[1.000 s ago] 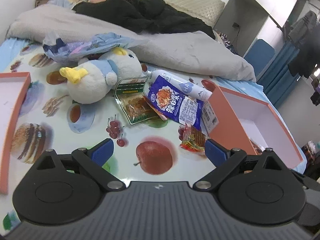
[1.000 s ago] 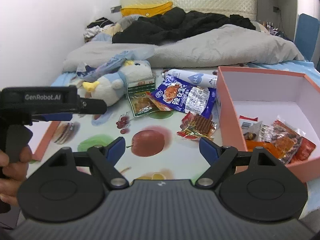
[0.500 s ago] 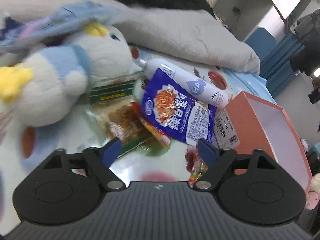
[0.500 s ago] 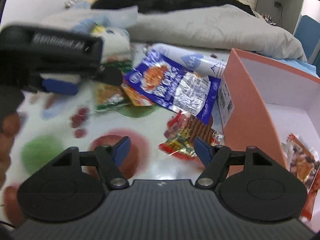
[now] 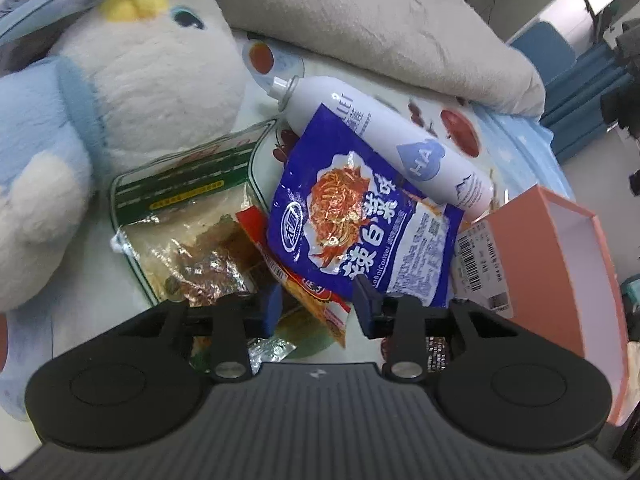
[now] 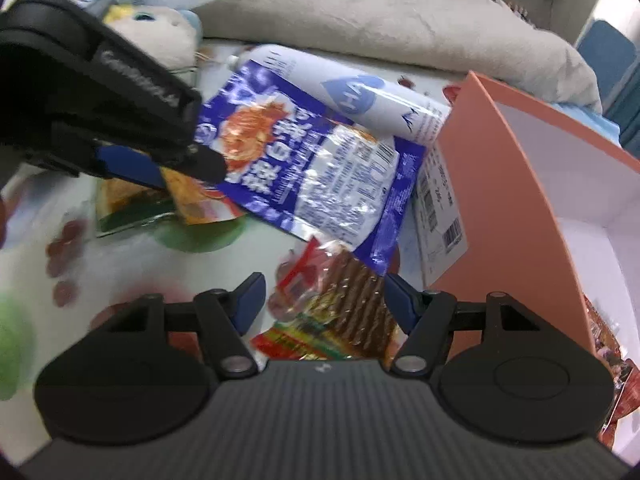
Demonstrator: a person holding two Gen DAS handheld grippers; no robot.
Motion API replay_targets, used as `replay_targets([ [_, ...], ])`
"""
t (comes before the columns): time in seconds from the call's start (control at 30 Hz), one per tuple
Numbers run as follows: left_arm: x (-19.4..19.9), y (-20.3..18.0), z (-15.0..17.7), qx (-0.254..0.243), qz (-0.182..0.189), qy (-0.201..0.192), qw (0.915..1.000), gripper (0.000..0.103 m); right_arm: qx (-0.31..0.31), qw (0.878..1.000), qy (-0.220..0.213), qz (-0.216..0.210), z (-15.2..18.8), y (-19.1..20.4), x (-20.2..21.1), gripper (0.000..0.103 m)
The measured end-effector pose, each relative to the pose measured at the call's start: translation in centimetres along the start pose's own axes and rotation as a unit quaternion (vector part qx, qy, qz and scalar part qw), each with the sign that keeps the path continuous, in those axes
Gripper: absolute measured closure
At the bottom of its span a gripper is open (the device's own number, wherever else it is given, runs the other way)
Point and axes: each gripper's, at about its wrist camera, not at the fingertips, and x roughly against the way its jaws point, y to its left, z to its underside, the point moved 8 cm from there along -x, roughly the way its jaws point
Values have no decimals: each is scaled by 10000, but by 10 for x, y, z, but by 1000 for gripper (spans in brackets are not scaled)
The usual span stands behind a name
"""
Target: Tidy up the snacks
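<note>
My left gripper [image 5: 318, 302] points down over an orange-red snack packet [image 5: 304, 280], which lies partly under a blue snack bag [image 5: 360, 224]. Its jaws are closing with the packet's lower end between them, and the pads are not pressing on it. My right gripper [image 6: 325, 296] hovers over a red packet of brown sticks [image 6: 336, 312] beside the pink box [image 6: 512, 184]. Its jaws are closing too, with that packet between them and not gripped. In the right wrist view the left gripper [image 6: 188, 176] covers the orange packet [image 6: 200, 204].
A white spray can [image 5: 400, 136] lies behind the blue bag [image 6: 304, 160]. A clear green-edged packet [image 5: 188, 216] rests against a plush penguin [image 5: 120, 92]. The pink box [image 5: 560, 280] holds several snack packets [image 6: 608, 344]. A grey blanket [image 5: 380, 20] bounds the far side.
Both grippers have dropped and moved forward onto the snack pile. The left jaws have narrowed a lot around the orange packet. The right jaws have narrowed a little over the red stick packet.
</note>
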Motion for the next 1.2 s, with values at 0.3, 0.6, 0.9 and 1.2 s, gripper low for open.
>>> replay_targets([
  [0.3, -1, -4, 8, -103, -215, -206, 9995, 96, 324, 9993, 7, -158, 2, 4, -2, 65],
  [0.6, 37, -16, 44, -196, -201, -527, 9982, 100, 428, 9977, -167, -490, 26, 12, 21, 82],
  [0.9, 86, -26, 108, -174, -377, -886, 9952, 100, 626, 9943, -327, -801, 76, 16, 59, 82],
  [1.2, 123, -13, 164, 127, -575, -1072, 9925, 100, 762, 9909, -515, -984, 118, 19, 89, 81],
])
